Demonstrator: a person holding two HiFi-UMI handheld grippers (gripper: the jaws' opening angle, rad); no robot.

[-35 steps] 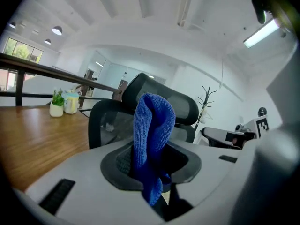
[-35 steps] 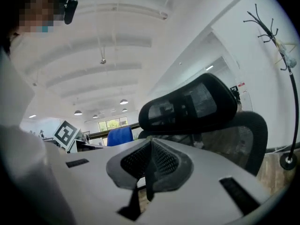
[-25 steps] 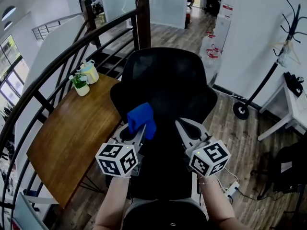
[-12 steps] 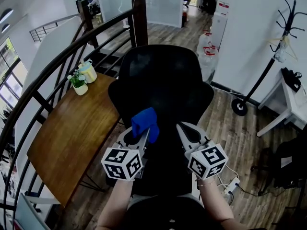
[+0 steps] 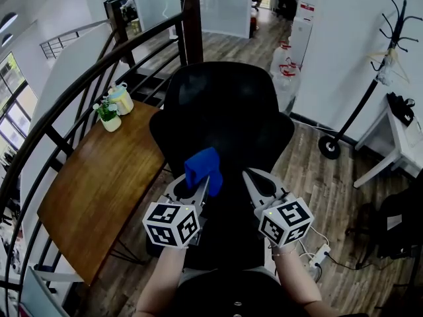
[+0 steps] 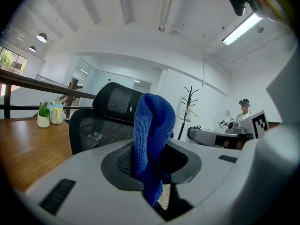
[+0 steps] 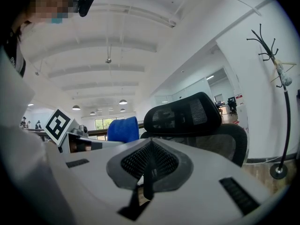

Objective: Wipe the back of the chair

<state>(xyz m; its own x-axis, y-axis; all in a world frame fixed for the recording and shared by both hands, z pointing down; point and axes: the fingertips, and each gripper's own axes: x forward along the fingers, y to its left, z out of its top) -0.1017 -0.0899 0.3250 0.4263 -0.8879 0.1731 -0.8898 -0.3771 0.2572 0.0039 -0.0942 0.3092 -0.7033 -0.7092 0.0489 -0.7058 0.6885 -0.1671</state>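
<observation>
A black mesh office chair (image 5: 225, 117) stands in front of me, its back and headrest (image 6: 117, 102) facing both grippers. My left gripper (image 5: 197, 187) is shut on a blue cloth (image 5: 203, 168), which stands up out of the jaws (image 6: 152, 144) just short of the lower chair back. My right gripper (image 5: 254, 180) is beside it on the right, shut with nothing between its jaws (image 7: 149, 163). The chair (image 7: 197, 125) and the blue cloth (image 7: 123, 129) also show in the right gripper view.
A wooden table (image 5: 99, 183) with a small potted plant (image 5: 109, 114) and a yellow pot (image 5: 122, 99) lies left, under a dark curved railing (image 5: 79, 84). A coat stand (image 5: 370, 91), a white desk (image 5: 396, 144), water bottles (image 5: 285, 71) and a floor power strip (image 5: 317, 256) are at the right.
The left gripper with the blue cloth has shifted a little to the right and forward toward the chair back. The right gripper has barely moved.
</observation>
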